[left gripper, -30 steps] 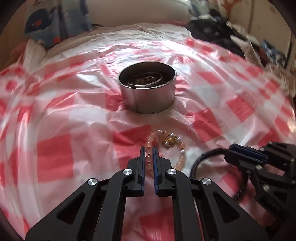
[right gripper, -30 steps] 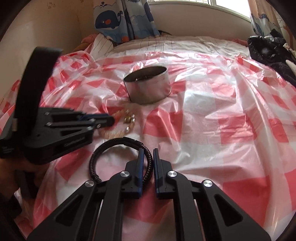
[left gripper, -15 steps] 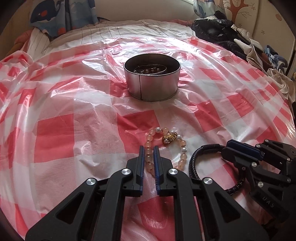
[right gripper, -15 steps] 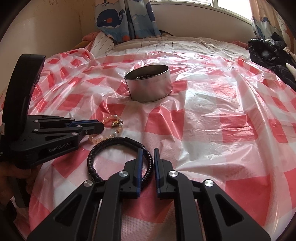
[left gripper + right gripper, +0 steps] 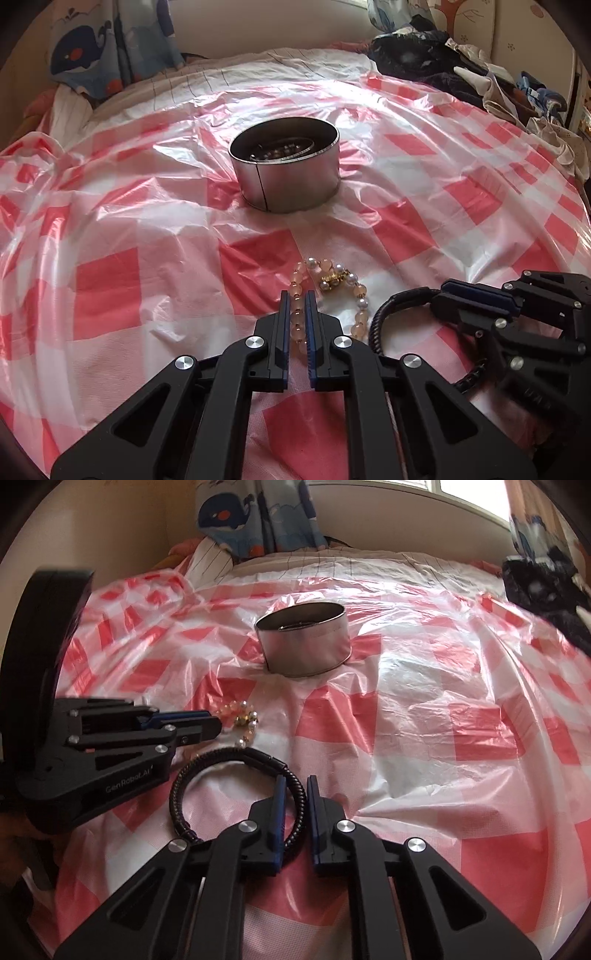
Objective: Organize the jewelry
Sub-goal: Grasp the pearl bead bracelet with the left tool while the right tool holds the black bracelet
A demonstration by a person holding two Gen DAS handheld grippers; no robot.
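Sheet: your red-and-white checked plastic sheet fills the frame.
Tin: your round metal tin stands upper centre, beads inside.
Left gripper: lower centre, closing on the pink bead bracelet, beads between the jaws.
Right gripper: lower centre, closing on the black braided bracelet.

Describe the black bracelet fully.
The black bracelet is a braided cord ring, leather-like, with a smooth tubular clasp section at its far side. It lies flat on the checked plastic sheet, beside the bead bracelet. The right gripper has its fingers closing around the near-right part of the cord.
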